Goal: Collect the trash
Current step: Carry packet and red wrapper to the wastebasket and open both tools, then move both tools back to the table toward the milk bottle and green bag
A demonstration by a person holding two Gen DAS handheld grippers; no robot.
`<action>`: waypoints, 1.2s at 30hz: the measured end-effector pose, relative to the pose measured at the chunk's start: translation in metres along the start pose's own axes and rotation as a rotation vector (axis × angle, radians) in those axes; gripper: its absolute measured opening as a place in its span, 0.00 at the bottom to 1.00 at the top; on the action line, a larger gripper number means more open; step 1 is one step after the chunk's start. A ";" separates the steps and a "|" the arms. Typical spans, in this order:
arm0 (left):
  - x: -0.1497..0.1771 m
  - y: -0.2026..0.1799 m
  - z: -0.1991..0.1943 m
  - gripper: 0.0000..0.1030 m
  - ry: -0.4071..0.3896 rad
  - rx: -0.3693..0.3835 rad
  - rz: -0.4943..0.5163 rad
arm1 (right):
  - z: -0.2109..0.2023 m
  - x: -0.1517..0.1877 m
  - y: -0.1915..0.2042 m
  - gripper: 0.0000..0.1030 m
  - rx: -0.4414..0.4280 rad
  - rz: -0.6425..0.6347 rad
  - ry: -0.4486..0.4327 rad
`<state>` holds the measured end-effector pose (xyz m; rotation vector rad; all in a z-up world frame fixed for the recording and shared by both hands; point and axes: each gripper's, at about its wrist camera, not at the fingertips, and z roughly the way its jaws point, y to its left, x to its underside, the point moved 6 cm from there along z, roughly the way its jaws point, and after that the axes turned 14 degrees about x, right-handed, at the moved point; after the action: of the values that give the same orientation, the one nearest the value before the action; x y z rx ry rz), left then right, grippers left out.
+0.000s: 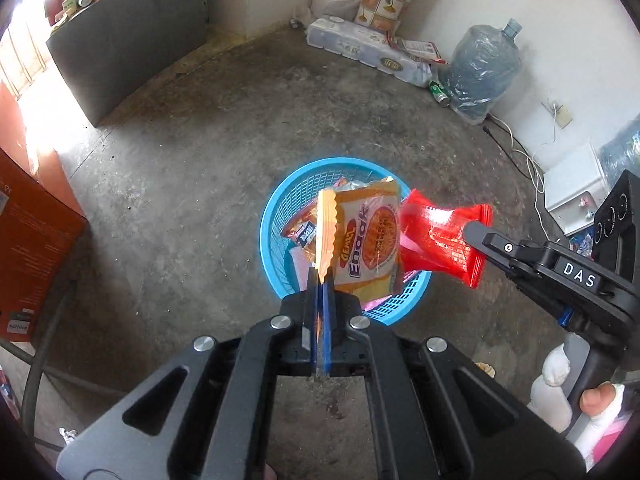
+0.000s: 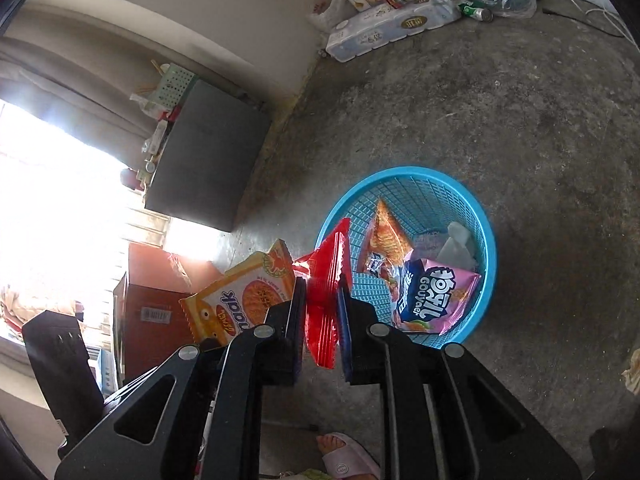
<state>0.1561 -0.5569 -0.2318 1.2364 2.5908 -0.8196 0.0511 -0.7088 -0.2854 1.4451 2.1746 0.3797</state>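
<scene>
A blue mesh basket (image 1: 280, 196) stands on the concrete floor and holds several snack wrappers, among them a pink packet (image 2: 432, 296). My left gripper (image 1: 321, 276) hangs above the basket's near rim, shut on the serrated edge of an orange-yellow Enaak packet (image 1: 368, 240). From the right comes my right gripper (image 1: 472, 236), with a red wrapper (image 1: 436, 236) held out over the basket's right side. In the right wrist view the red wrapper (image 2: 326, 264) fills the narrow gap between the jaws of the right gripper (image 2: 322, 284). The Enaak packet (image 2: 240, 300) shows to its left and the basket (image 2: 480, 232) to its right.
A grey cabinet (image 1: 132, 52) stands at the far left and an orange box (image 1: 32, 248) at the near left. Along the far wall lie a toilet-roll pack (image 1: 360, 48), a green can (image 1: 439, 94), a wrapped water bottle (image 1: 484, 68) and cables (image 1: 520, 152). A slippered foot (image 2: 344, 456) is below.
</scene>
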 end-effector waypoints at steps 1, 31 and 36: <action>-0.001 0.004 0.011 0.25 0.018 0.006 -0.003 | 0.012 -0.002 -0.002 0.35 -0.004 -0.005 0.017; 0.054 0.012 -0.189 0.34 -0.264 0.102 0.039 | -0.088 0.035 0.031 0.50 -0.076 -0.144 -0.049; 0.089 0.034 -0.264 0.37 -0.386 0.111 -0.003 | -0.134 0.059 0.090 0.54 -0.132 -0.296 -0.071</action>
<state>0.1486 -0.3382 -0.0565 0.9824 2.2641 -1.0929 0.0299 -0.6137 -0.1444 1.0317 2.2174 0.3523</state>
